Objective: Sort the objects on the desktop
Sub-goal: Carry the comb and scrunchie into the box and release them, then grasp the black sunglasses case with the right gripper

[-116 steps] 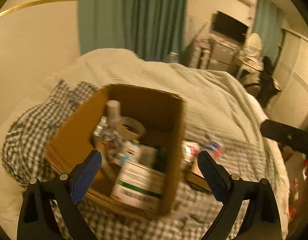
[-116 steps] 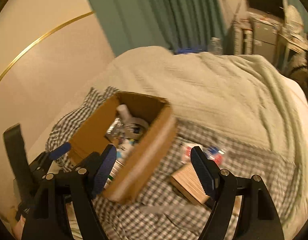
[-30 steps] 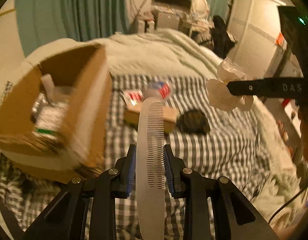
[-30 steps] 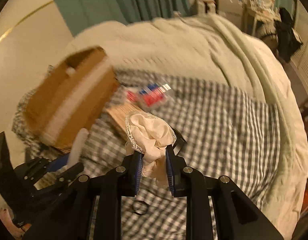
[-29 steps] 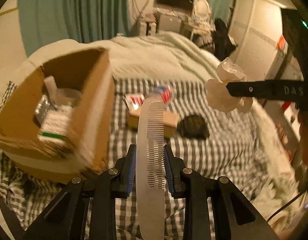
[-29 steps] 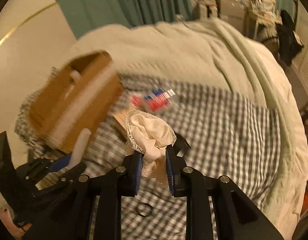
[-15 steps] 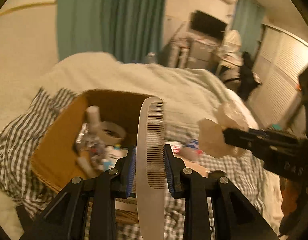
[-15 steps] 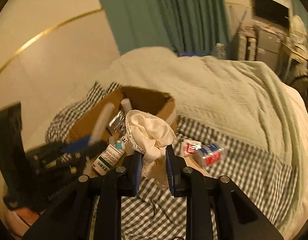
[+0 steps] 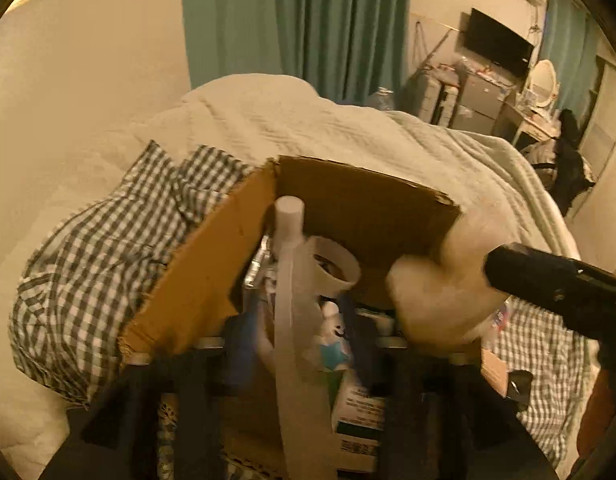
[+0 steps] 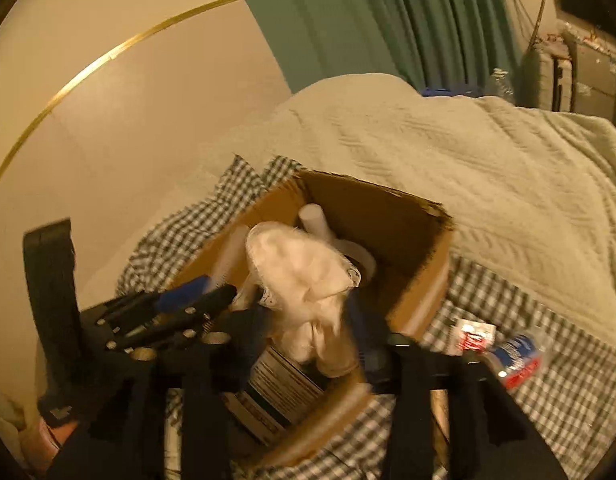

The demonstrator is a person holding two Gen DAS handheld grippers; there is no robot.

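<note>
Two things are being carried at once, and both are right over the open cardboard box (image 9: 212, 268). The left gripper (image 9: 296, 332) is closed on a pale plastic comb (image 9: 294, 320). The comb is long, flat and thin, and its long side points straight ahead and up from the fingers, over the middle of the box. The right gripper (image 10: 308, 320) is squeezed shut on a soft white cloth (image 10: 304, 276) with a lacy edge, all scrunched into a lump. It hangs above the near right corner of the box. The picture is blurry, so the fingers look smeared.

The drop should be straight down for both. I think the cloth is a bit closer to going in.

Inside the box are a tape roll (image 9: 332, 264), a tall white tube (image 9: 289, 220) and a labeled bottle (image 10: 280, 380). The box is stiff brown card with a torn rim. It sits on the checked sheet (image 9: 92, 248) near the bed's left edge. Small shiny packets (image 10: 496, 344) lie on the sheet just right of the box.
</note>
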